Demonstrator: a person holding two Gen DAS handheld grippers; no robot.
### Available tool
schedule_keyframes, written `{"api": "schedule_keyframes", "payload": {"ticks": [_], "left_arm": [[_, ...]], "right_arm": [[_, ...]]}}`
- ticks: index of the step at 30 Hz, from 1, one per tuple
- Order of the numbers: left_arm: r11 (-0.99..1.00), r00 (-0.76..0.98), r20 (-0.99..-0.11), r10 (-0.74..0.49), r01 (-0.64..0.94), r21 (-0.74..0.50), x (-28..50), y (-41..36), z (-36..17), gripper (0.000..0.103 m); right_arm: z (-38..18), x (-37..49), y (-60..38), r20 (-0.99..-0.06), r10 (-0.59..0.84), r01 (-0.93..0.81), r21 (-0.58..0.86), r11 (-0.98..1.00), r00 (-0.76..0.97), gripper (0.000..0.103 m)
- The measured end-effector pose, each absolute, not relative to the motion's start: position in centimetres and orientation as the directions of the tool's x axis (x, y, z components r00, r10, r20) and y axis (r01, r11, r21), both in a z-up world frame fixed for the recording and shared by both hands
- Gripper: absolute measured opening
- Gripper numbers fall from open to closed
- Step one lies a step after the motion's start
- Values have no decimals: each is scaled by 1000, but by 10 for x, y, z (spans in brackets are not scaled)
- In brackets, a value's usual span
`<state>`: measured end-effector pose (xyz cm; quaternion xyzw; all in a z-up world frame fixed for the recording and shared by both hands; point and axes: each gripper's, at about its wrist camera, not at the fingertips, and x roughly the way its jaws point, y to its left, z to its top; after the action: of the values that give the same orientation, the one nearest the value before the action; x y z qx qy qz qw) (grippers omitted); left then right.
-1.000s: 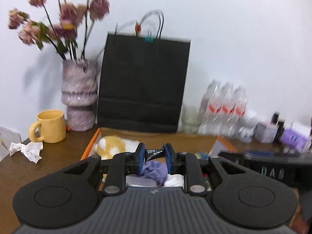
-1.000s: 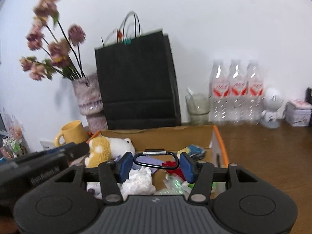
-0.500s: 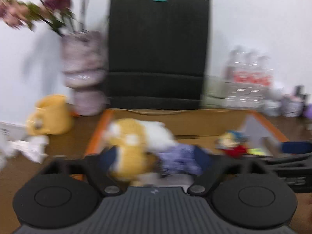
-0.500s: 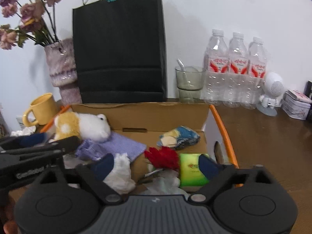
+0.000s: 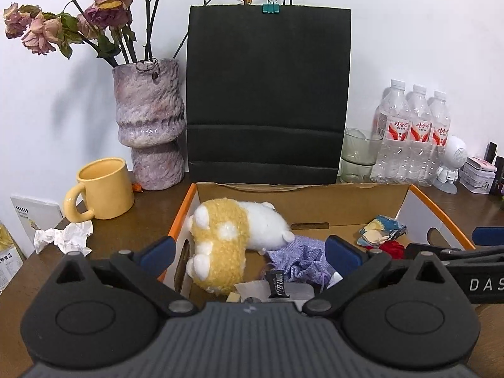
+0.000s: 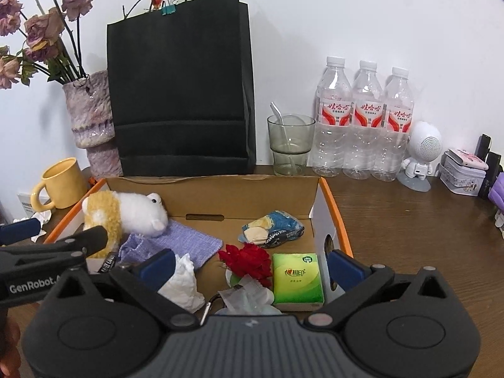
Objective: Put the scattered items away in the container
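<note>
Nearest the cameras, both tools hang over the near edge of the cardboard box (image 6: 217,195). The left tool (image 5: 249,253) has its fingers spread wide apart with nothing between them, and the right tool (image 6: 250,263) is likewise spread and empty.

Below them the box already holds most of the clutter: a black sachet (image 5: 277,285), a crumpled white tissue (image 6: 182,283), a green tissue pack (image 6: 296,278), a red flower (image 6: 249,261), a carabiner (image 6: 209,308) half hidden at the near wall, a purple cloth (image 6: 186,242), a blue snack wrapper (image 6: 274,228) and a yellow-and-white plush toy (image 5: 233,236) lying against the box's left wall.

By my judgement the tidying is nearly done. What looks left is a crumpled paper wad (image 5: 63,236) lying on the tabletop (image 6: 409,220) to the left of the box, just in front of the yellow mug (image 5: 100,189).

That wad shows clearly only in the left wrist view; the right wrist view catches a sliver of it at most. The right view alone shows the green pack, the carabiner and the bare tabletop right of the box.

Farthest back, along the wall edge, stand a vase of dried roses (image 5: 148,126), a black paper bag (image 5: 267,94), a glass (image 6: 291,145) and three water bottles (image 6: 365,119).
</note>
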<state>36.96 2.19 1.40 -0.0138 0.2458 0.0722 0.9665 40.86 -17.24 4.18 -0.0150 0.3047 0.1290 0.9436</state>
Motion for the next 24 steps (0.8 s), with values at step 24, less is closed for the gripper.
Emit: {"api": "schedule_keyframes", "payload": {"ticks": [24], "left_arm": [[991, 872, -471, 133, -130, 40, 212, 10, 70, 103]], "right_arm": [[99, 240, -186, -543, 260, -287, 36, 957, 799, 103]]}}
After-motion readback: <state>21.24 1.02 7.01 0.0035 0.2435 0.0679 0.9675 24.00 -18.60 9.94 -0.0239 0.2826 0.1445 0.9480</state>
